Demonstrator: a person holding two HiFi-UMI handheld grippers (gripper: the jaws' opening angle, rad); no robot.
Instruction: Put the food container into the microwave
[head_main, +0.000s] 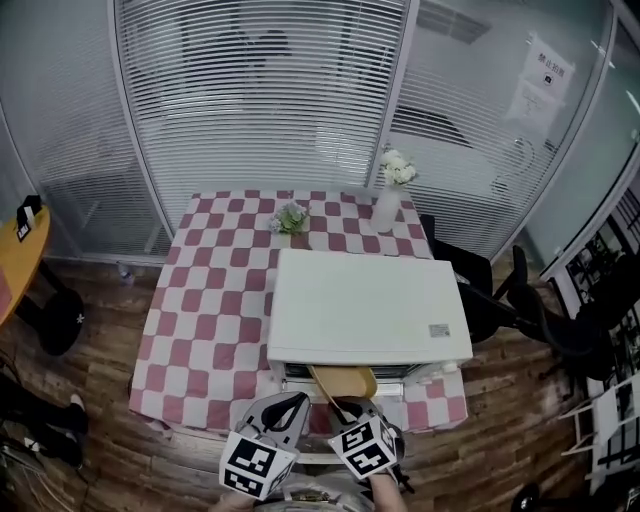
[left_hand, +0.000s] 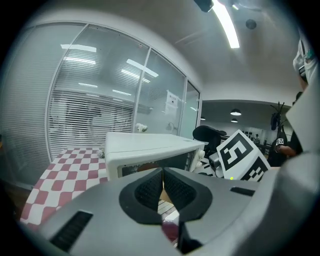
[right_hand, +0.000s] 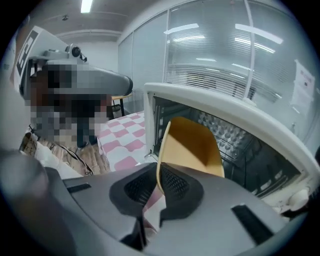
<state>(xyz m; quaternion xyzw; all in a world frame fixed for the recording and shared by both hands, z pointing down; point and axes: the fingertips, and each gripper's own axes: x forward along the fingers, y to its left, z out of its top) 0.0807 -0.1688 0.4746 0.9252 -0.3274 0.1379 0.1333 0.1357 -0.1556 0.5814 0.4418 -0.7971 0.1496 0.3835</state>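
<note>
Now, right gripper (right_hand: 156, 176) pinching food container (right_hand: 192, 145) rim — at microwave (head_main: 365, 305) mouth, left gripper (left_hand: 162, 174) closed.

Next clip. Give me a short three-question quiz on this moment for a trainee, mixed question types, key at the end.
1. True or false: the left tool is shut with nothing gripped.
2. The yellow container is: A) lying on the checked cloth; B) held by the right tool at the open front of the microwave; C) on top of the microwave.
3. Fill in: in the head view, the white vase stands ___ the microwave.
Key: 1 true; 2 B; 3 behind.
</note>
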